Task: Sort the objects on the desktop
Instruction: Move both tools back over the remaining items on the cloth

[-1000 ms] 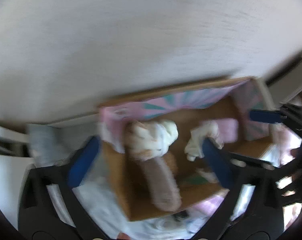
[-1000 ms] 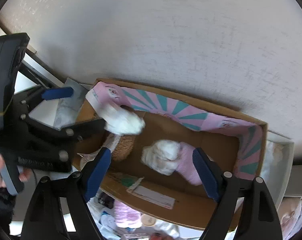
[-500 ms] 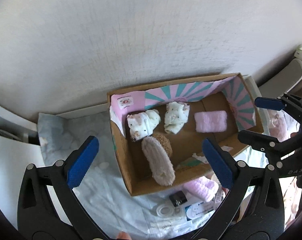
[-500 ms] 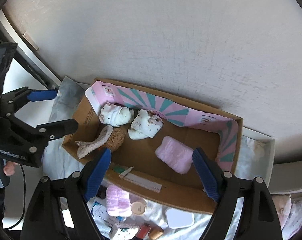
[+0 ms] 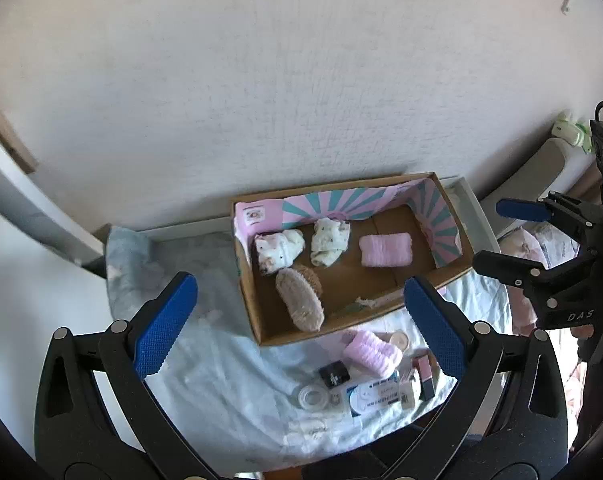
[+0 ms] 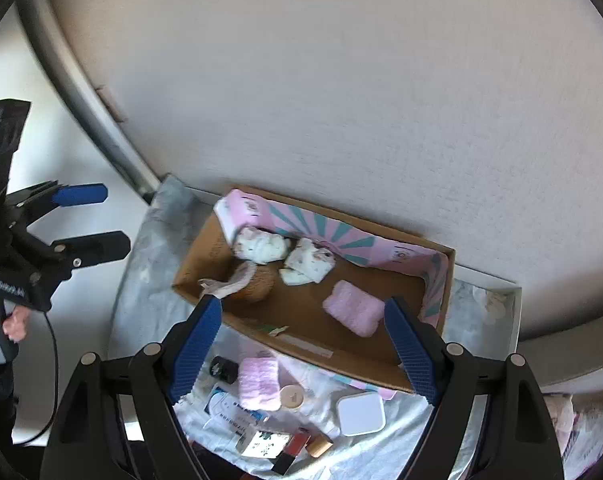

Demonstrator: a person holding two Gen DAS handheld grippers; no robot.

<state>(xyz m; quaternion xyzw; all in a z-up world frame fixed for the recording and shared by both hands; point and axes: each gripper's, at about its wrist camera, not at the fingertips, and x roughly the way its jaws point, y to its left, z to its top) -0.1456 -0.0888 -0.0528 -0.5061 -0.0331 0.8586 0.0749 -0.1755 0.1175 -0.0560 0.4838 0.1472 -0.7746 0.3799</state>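
Desktop objects sit partly in the cardboard box (image 5: 453, 268) against the wall and partly loose on the pale cloth (image 5: 221, 376) in front of it. Inside lie two white patterned rolls (image 5: 280, 249), a folded pink cloth (image 5: 386, 250) and a beige fuzzy slipper (image 5: 300, 300). Outside the front wall are a pink roll (image 6: 259, 383), a round wooden lid (image 6: 292, 397), a white square case (image 6: 360, 413), a printed card (image 6: 229, 408) whose writing is too small to read, and small boxes partly cut off behind the right finger. The left gripper (image 5: 297, 320) and right gripper (image 6: 303, 344) hover above with jaws spread wide, holding nothing. Letters "DAS" show on the right gripper's body in the left view
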